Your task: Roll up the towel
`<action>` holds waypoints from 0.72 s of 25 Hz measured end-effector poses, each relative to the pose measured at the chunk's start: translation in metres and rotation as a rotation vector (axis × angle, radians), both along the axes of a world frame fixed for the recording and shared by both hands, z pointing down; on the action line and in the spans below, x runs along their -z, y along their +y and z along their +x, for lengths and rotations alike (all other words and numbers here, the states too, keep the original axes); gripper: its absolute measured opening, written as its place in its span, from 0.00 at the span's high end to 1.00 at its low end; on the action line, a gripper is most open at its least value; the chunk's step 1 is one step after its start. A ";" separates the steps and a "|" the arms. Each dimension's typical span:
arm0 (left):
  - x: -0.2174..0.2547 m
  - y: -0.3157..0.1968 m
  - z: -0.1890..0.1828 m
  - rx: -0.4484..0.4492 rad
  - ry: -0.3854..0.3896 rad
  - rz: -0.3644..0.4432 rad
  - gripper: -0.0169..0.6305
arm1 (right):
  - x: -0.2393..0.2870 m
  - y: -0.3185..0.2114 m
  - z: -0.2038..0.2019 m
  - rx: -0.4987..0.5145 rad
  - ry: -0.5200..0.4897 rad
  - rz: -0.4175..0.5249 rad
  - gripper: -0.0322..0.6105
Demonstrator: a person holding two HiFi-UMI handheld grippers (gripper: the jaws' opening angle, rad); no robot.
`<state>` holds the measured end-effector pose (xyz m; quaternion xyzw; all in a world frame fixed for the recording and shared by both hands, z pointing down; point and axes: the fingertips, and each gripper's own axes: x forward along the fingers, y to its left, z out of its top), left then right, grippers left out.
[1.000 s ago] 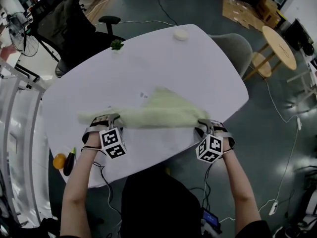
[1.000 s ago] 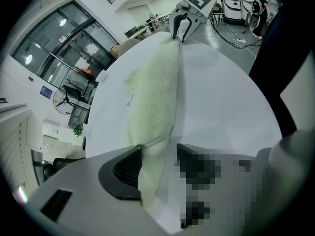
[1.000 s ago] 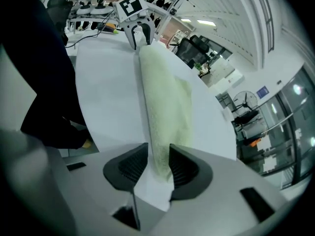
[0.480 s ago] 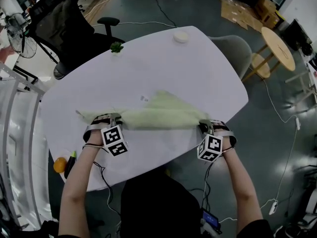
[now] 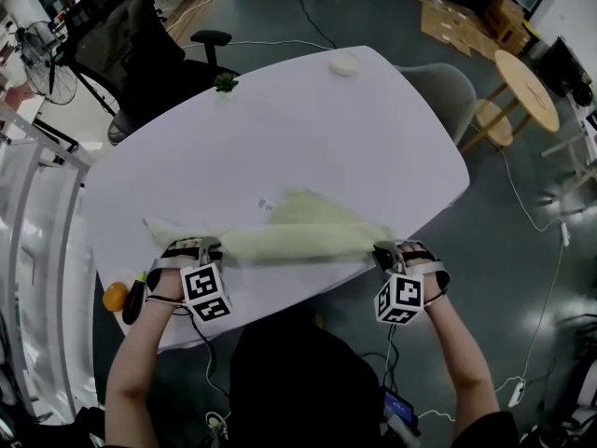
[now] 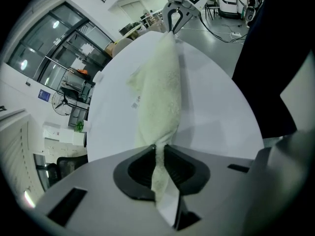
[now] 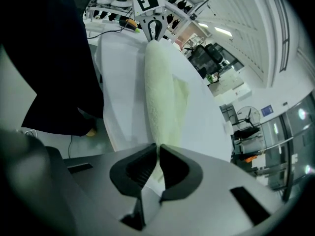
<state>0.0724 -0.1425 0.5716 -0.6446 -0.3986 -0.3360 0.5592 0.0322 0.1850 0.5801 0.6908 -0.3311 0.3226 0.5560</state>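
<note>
The setting is an open-plan office or lab workspace. Indicators in the head view:

- A large white oval table (image 5: 326, 138) stands on a polished grey floor (image 5: 522, 269).
- A black swivel office chair (image 5: 140, 40) and a grey shell chair (image 5: 446, 90) stand at the table's far side.
- A pedestal fan (image 5: 42, 63), a round wooden side table (image 5: 527, 87) and flattened cardboard (image 5: 457, 21) stand around it.
- A power strip (image 5: 516, 392) lies on the floor.

The left gripper view shows glass partition walls (image 6: 54, 53) with dark frames and further desks behind them. The right gripper view shows ceiling strip lights (image 7: 221, 32).
</note>
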 end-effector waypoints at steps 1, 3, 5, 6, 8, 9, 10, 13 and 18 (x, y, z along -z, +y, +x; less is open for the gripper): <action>-0.003 -0.002 -0.008 0.001 -0.011 0.000 0.87 | -0.003 -0.002 -0.007 0.008 -0.011 0.000 0.90; -0.011 -0.004 -0.016 -0.002 -0.022 0.005 0.87 | -0.011 -0.003 -0.015 0.017 -0.028 -0.006 0.90; -0.018 -0.004 -0.015 -0.003 -0.019 0.014 0.87 | -0.019 -0.004 -0.014 0.014 -0.039 -0.011 0.90; -0.019 -0.003 -0.014 -0.004 -0.018 0.019 0.87 | -0.022 -0.003 -0.013 0.011 -0.046 -0.013 0.90; -0.020 -0.002 -0.012 -0.013 -0.022 0.028 0.87 | -0.023 -0.003 -0.010 0.010 -0.063 -0.019 0.90; -0.019 -0.003 -0.012 -0.019 -0.030 0.028 0.87 | -0.023 -0.003 -0.009 0.012 -0.075 -0.020 0.90; -0.018 -0.003 -0.011 -0.023 -0.042 0.025 0.87 | -0.021 -0.003 -0.008 0.012 -0.092 -0.017 0.90; -0.009 -0.004 -0.005 -0.032 -0.081 0.009 0.87 | -0.015 -0.004 -0.002 -0.004 -0.189 0.030 0.90; 0.004 -0.001 0.015 -0.037 -0.162 0.001 0.87 | 0.005 -0.002 0.026 -0.029 -0.317 0.111 0.89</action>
